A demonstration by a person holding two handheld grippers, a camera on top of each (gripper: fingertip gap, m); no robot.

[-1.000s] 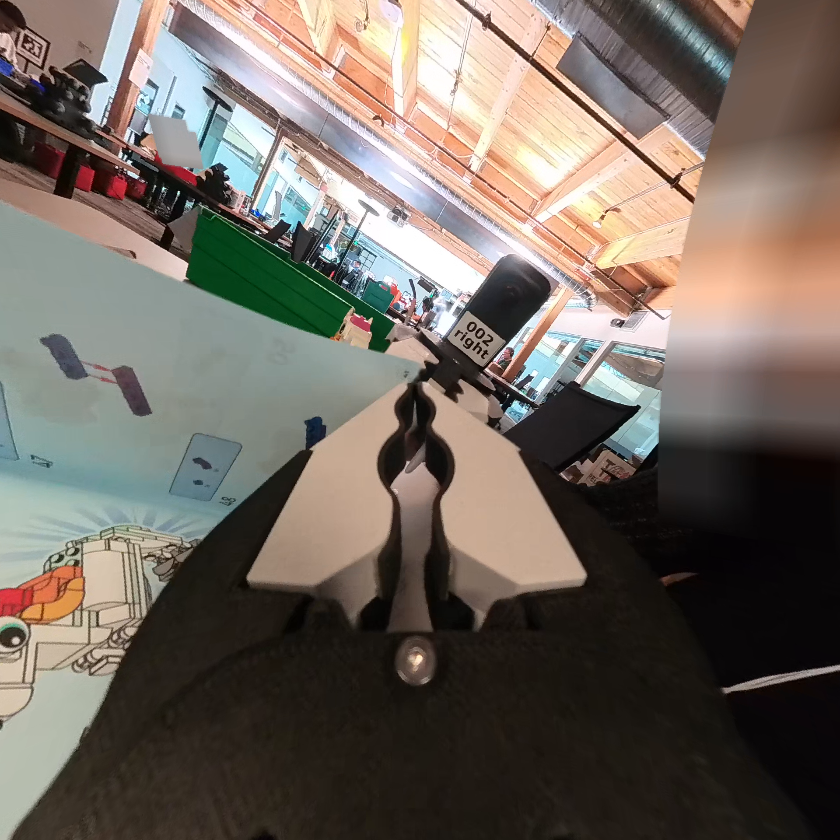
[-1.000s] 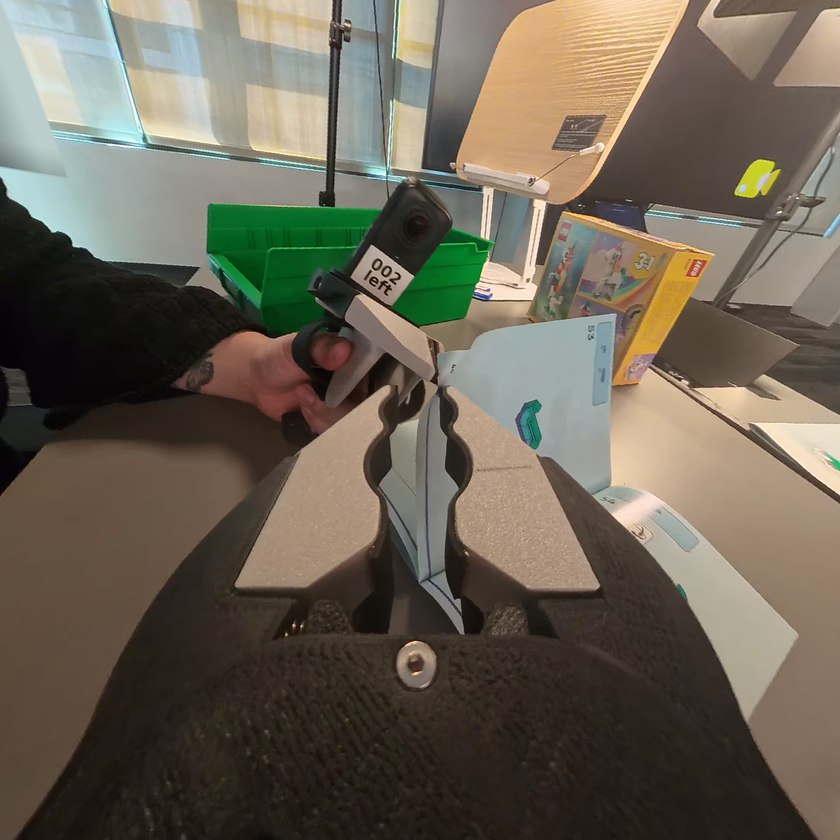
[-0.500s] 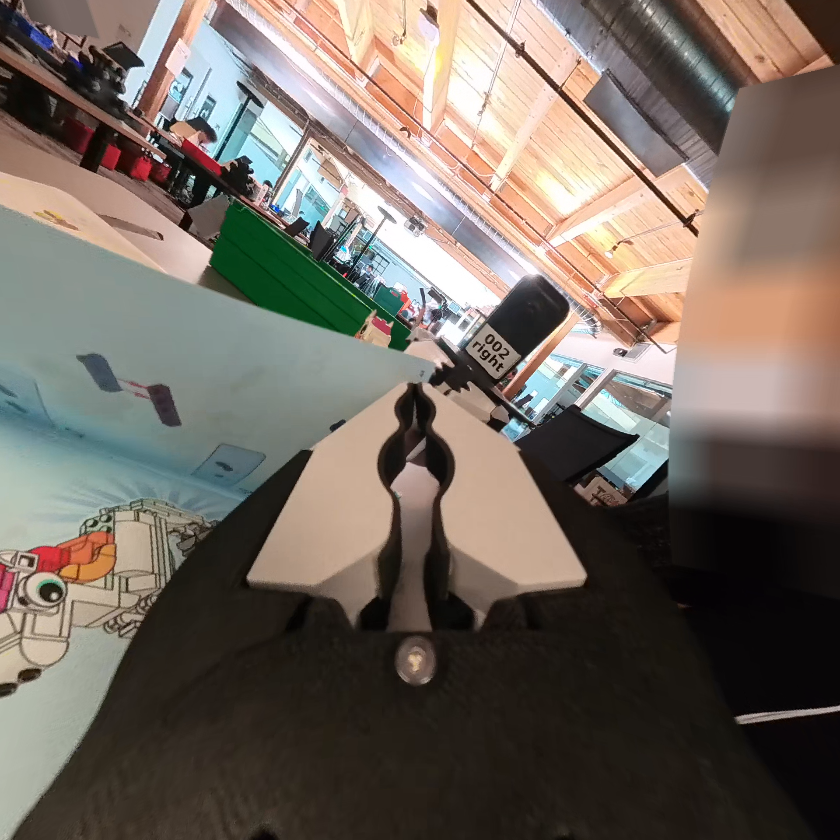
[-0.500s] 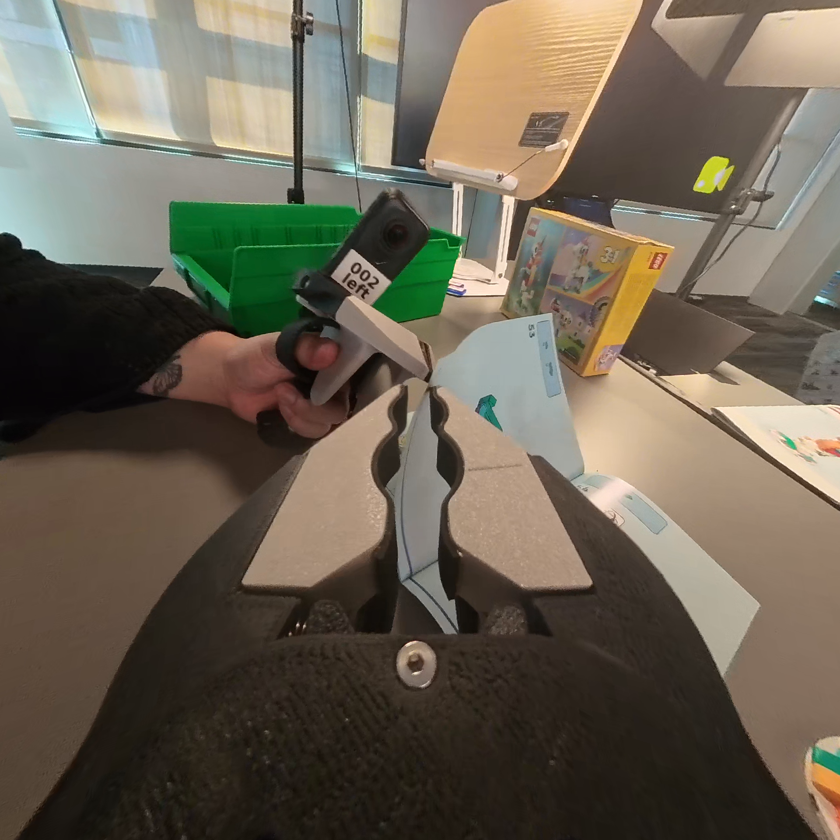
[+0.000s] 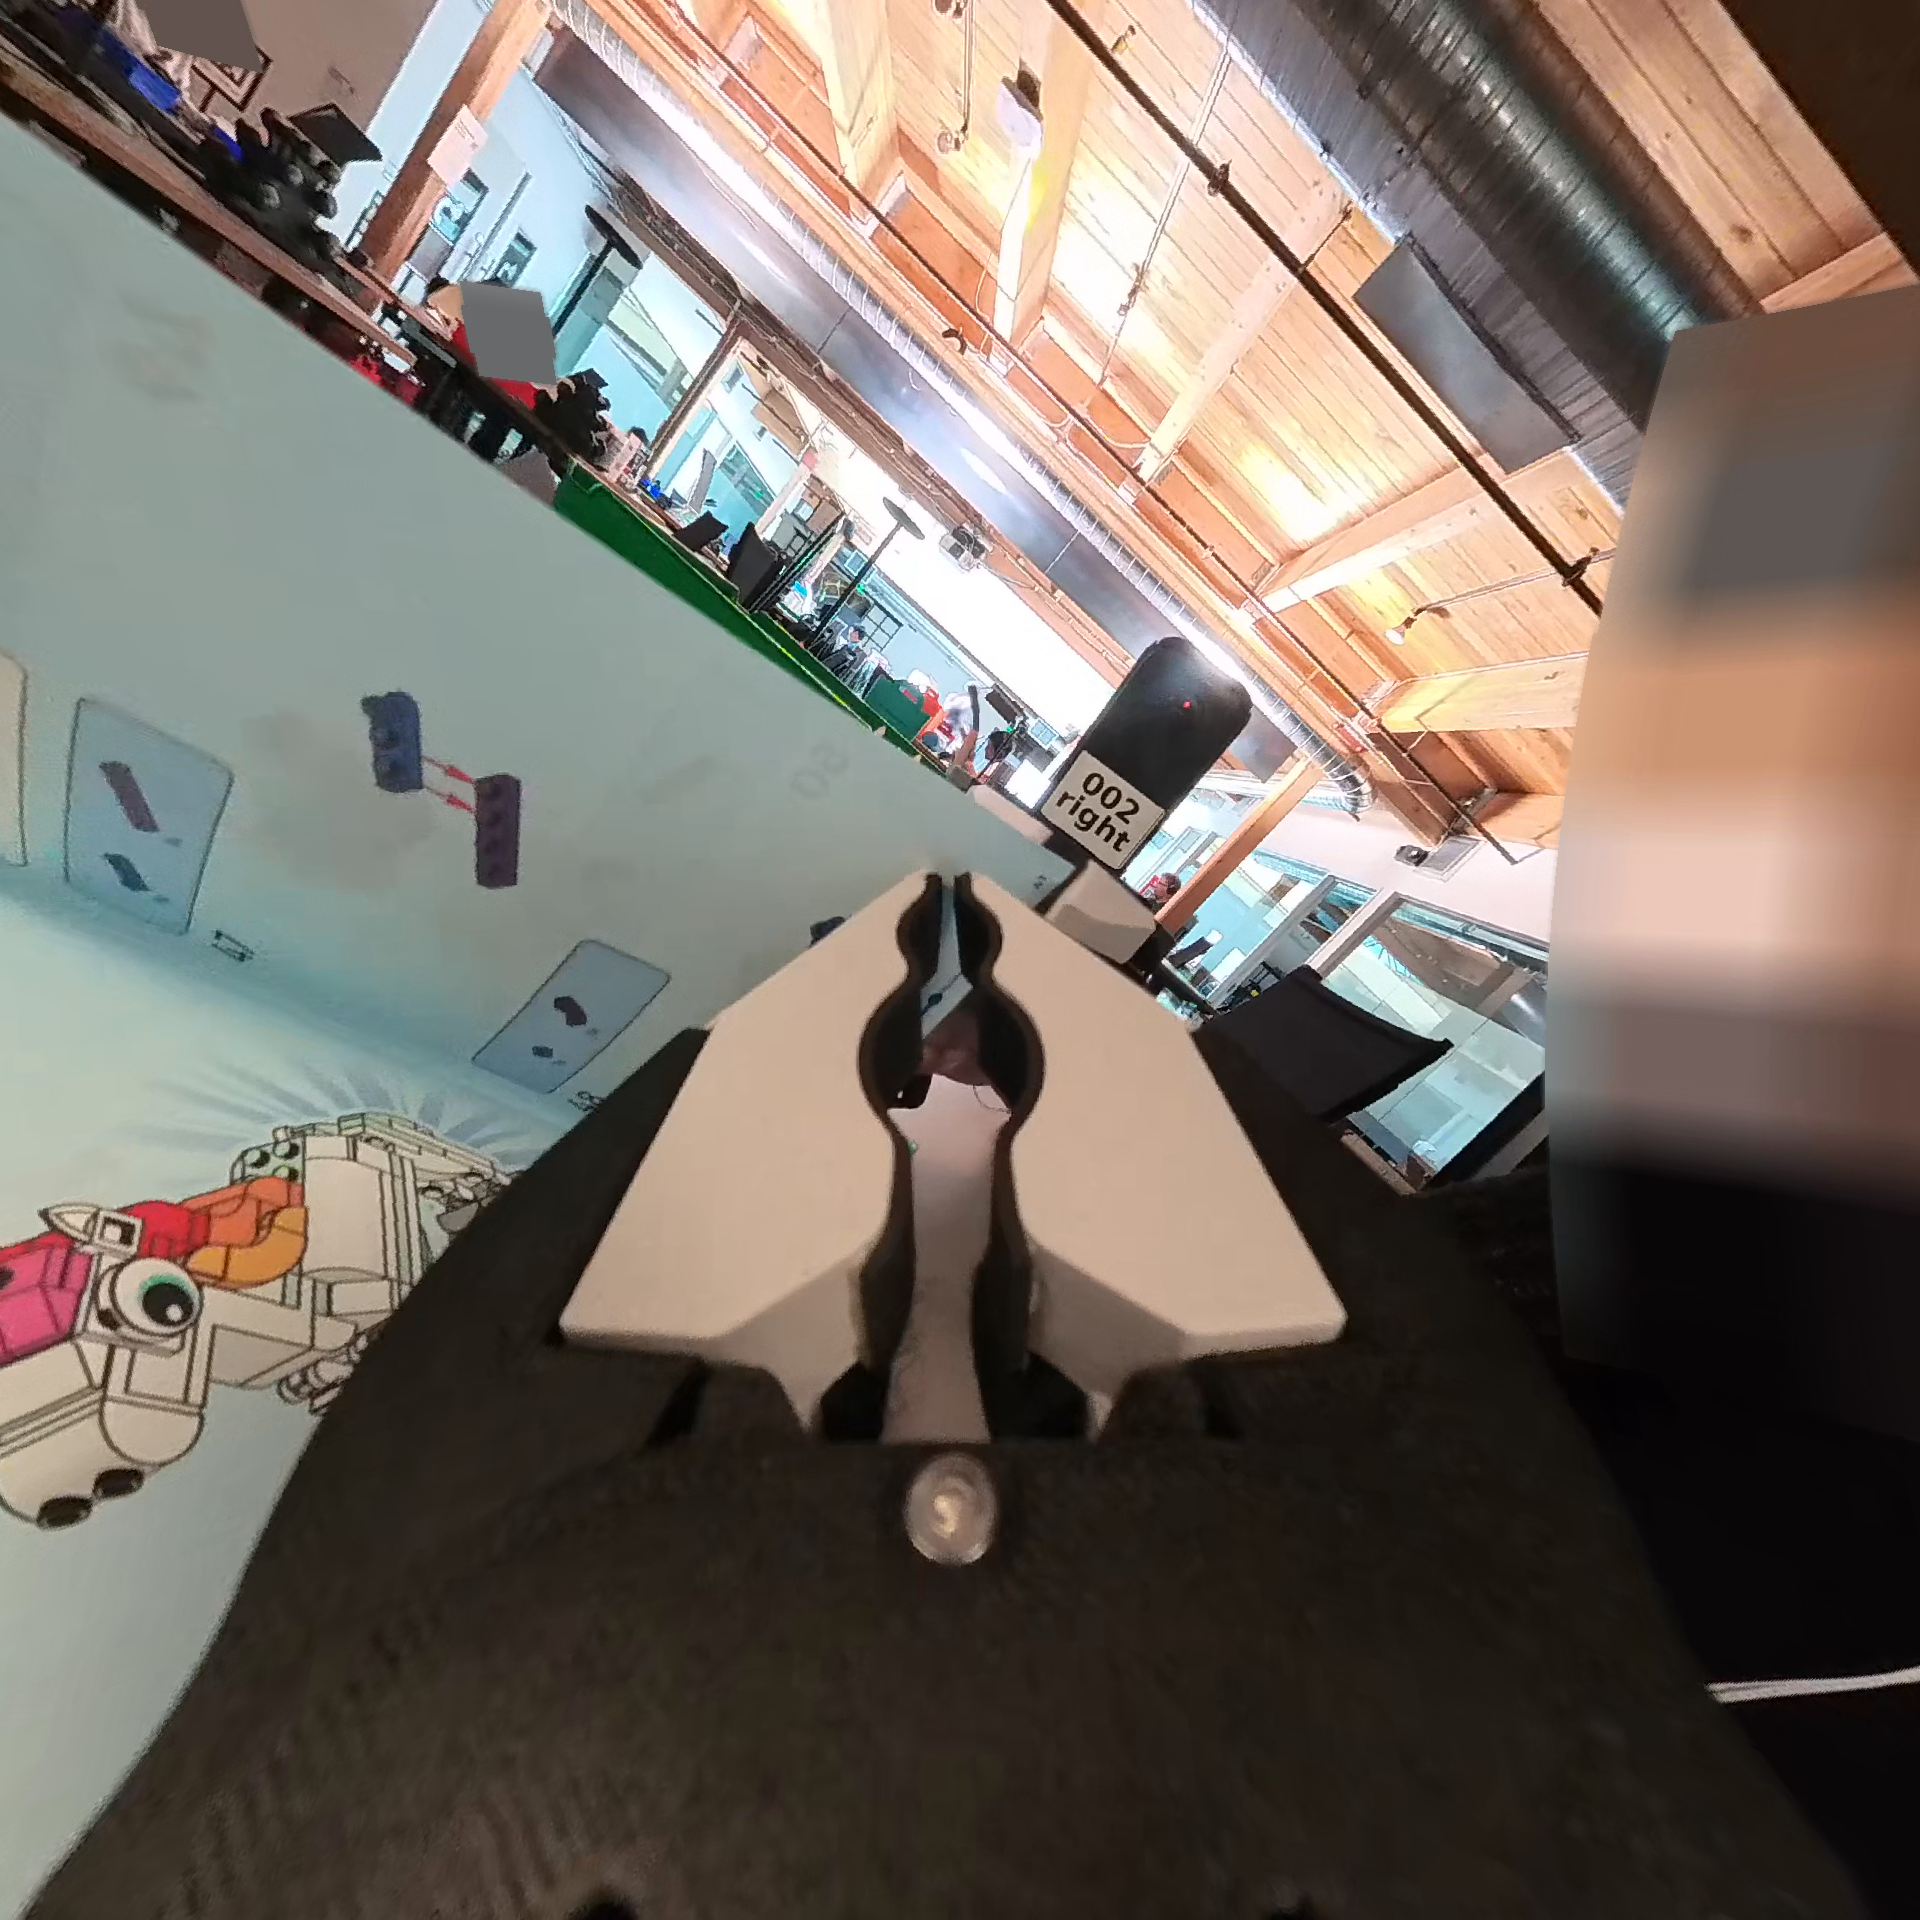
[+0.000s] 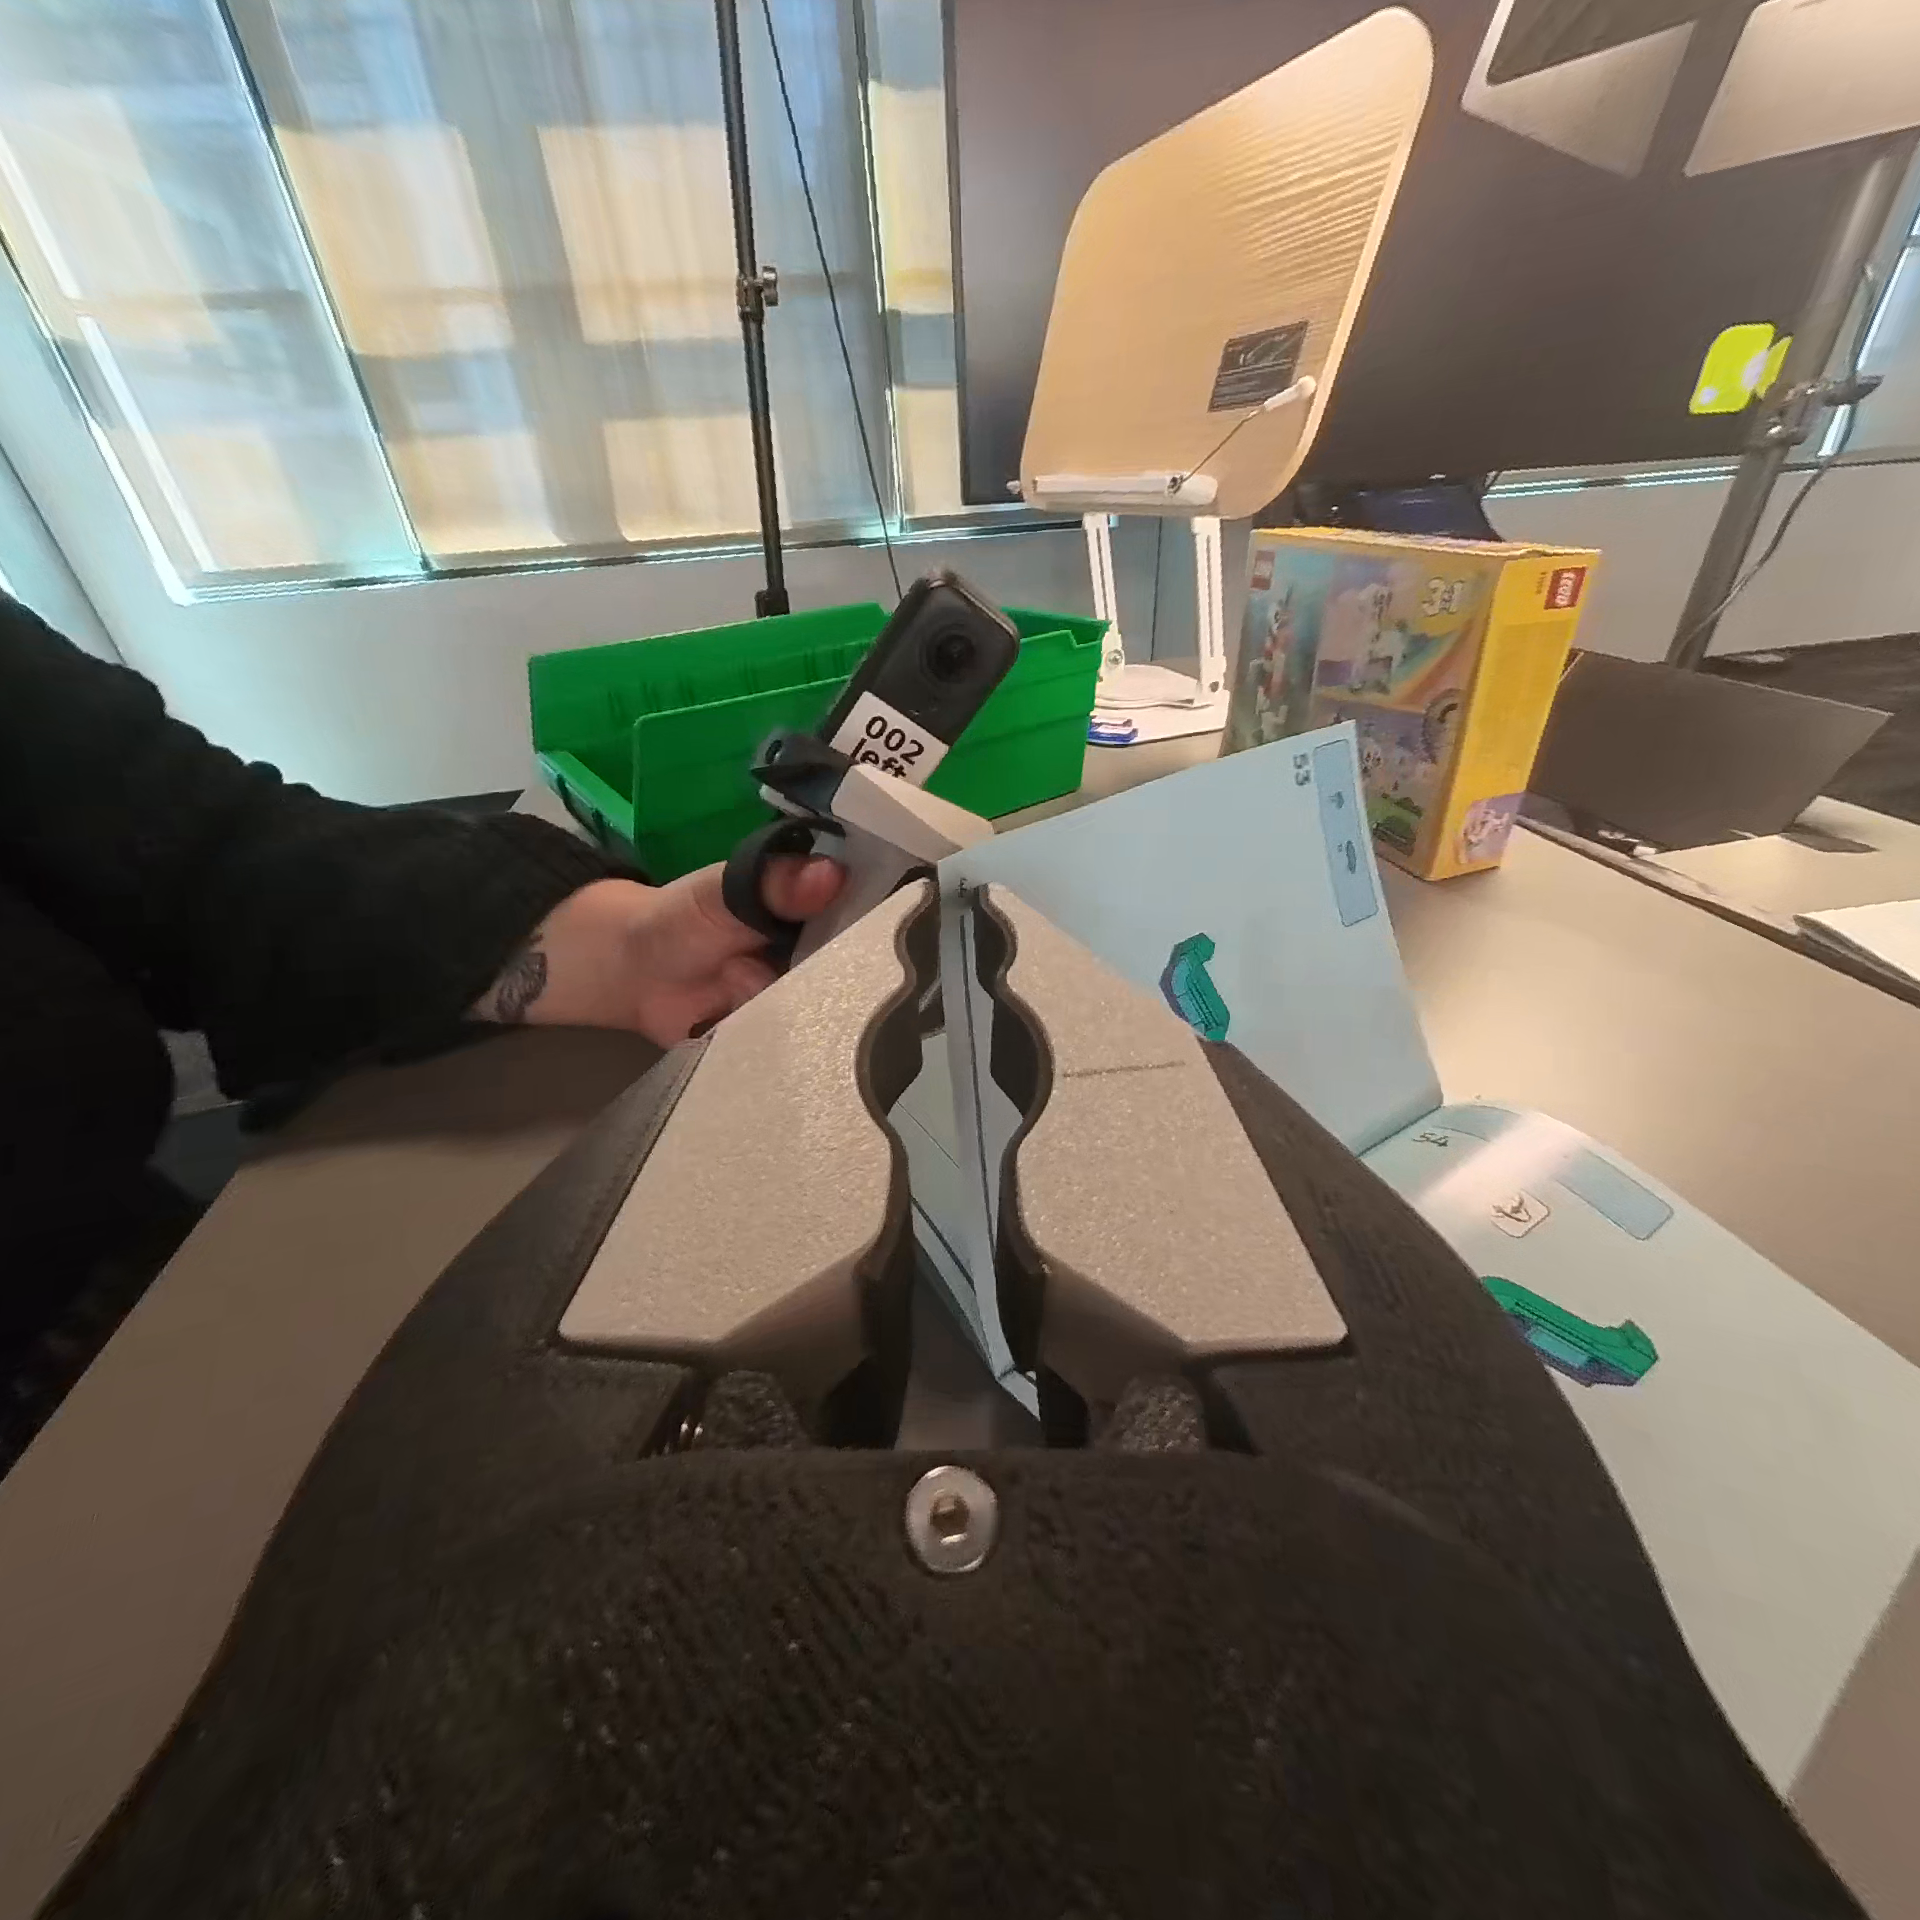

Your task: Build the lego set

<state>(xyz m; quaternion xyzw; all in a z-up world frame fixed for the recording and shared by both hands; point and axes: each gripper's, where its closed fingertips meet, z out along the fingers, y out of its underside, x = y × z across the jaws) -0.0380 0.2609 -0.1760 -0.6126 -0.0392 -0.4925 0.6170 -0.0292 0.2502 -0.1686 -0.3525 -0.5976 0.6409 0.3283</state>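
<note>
The light blue instruction booklet (image 6: 1621, 1382) lies open on the grey table (image 6: 260, 1299), with one page (image 6: 1226, 883) raised upright. My right gripper (image 6: 961, 891) is shut on that page's near edge, which runs down between its fingers. My left gripper (image 5: 951, 883) is shut on the same page's corner from the other side. The page (image 5: 364, 623) fills the left of the left wrist view. Each gripper shows in the other's view, the left (image 6: 894, 821) held by a hand and the right (image 5: 1101, 904) close behind the page. No loose bricks are visible.
A green bin (image 6: 727, 717) stands behind the left gripper. A yellow lego box (image 6: 1403, 707) and a wooden book stand (image 6: 1195, 260) are at the back right. A dark laptop (image 6: 1704, 748) and another booklet (image 6: 1870, 940) lie at the far right. A black sleeve (image 6: 208, 914) rests on the table's left. Less than 4 cm separates the two grippers' tips.
The raised page has swung up and leftward with both grippers still pinching it. It now covers more of the left wrist view. The two grippers have come closer together.
</note>
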